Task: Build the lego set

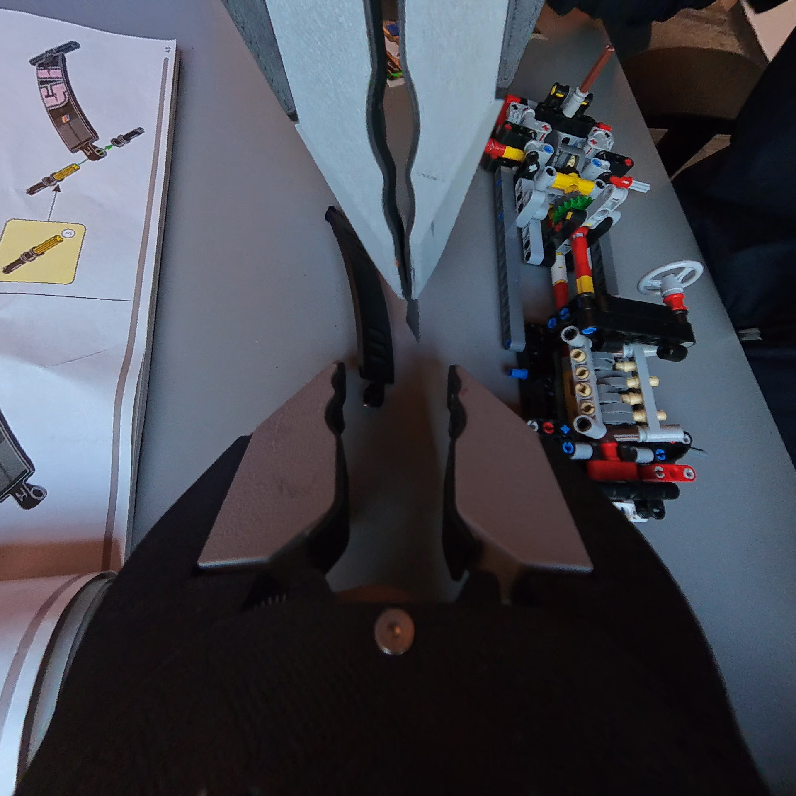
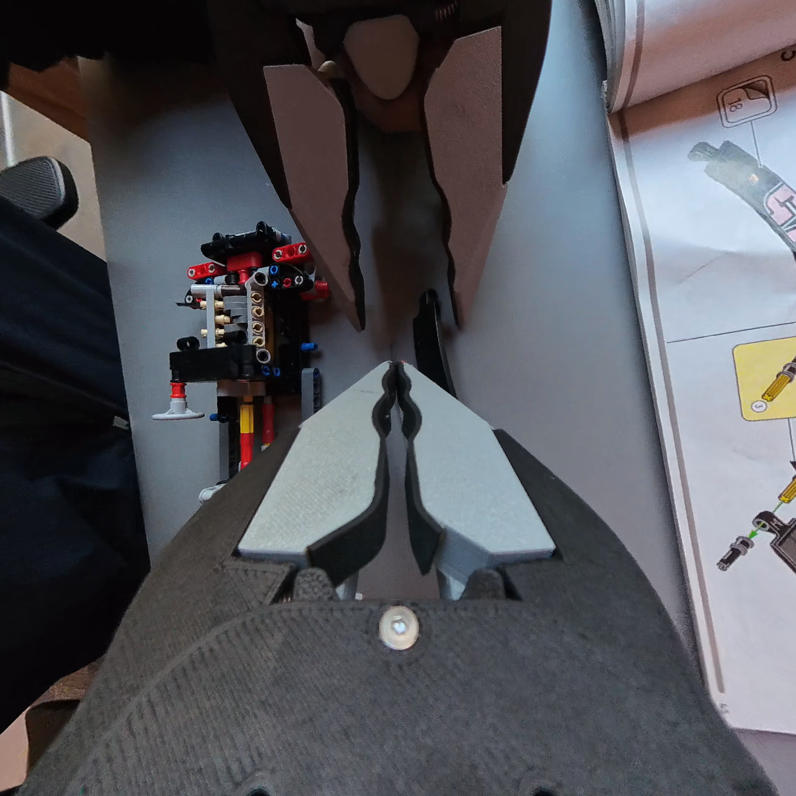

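Note:
A black curved panel piece lies flat on the grey table. My left gripper is open, low over the table. The panel's near end sits between its fingertips, close to the left finger, with a gap on both sides. My right gripper is shut, tip to tip with the left one; it also shows from above in the left wrist view, just right of the panel. The right wrist view shows the panel beside one finger of the left gripper.
A partly built model of black, grey, red and yellow beams and gears lies right of the grippers and shows in the right wrist view. An open instruction booklet lies on the other side. Dark clothing borders the table. My left and right fingertips are right by each other.

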A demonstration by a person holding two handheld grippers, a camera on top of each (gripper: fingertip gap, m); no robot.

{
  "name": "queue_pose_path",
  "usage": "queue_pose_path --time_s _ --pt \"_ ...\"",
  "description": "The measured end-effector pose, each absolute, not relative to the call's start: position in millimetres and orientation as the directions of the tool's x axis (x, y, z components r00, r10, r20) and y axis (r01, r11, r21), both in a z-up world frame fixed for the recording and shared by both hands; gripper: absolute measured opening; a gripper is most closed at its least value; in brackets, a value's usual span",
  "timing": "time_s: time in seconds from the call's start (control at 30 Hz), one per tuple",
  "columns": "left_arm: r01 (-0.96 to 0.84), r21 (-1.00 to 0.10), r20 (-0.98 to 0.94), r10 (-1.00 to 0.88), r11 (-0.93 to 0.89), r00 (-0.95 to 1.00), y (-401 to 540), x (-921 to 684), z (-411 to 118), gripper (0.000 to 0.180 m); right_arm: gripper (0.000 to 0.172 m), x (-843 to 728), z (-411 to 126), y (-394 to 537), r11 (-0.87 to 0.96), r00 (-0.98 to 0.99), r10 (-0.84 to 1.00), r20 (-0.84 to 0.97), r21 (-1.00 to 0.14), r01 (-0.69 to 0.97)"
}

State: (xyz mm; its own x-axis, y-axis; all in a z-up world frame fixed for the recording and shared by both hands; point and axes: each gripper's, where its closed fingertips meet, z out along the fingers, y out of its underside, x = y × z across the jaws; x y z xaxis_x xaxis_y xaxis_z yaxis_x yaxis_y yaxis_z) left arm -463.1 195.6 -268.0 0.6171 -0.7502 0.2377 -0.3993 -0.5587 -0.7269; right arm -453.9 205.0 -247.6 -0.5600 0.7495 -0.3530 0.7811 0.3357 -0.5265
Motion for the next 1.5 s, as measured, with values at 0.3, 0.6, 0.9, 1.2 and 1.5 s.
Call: queue_pose_path --time_s 0.3,0.6,0.9,1.2,1.5 --pt "-0.391 -0.727 0.250 -0.748 -0.565 0.616 195.8 -463.5 -267.7 0.044 0.000 -459.5 -249.8 203.2 0.385 -0.579 0.755 -0.308 -0.507 0.771" --pt "-0.379 -0.725 0.264 -0.740 -0.575 0.619 196.7 -464.4 -267.6 0.042 0.000 -460.1 -249.7 205.1 0.382 -0.579 0.754 -0.311 -0.509 0.771" --pt "-0.372 -0.724 0.273 -0.737 -0.581 0.619 196.9 -464.7 -267.4 0.041 0.000 -460.8 -247.8 206.1 0.375 -0.577 0.753 -0.317 -0.514 0.772" --pt "-0.369 -0.723 0.279 -0.735 -0.584 0.619 197.0 -464.8 -267.5 0.040 0.000 -459.8 -251.0 207.1 0.383 -0.576 0.754 -0.315 -0.501 0.776" --pt "-0.367 -0.718 0.304 -0.740 -0.592 0.600 197.6 -462.1 -267.2 0.036 0.000 -460.1 -253.7 211.1 0.429 -0.585 0.765 -0.268 -0.466 0.774"
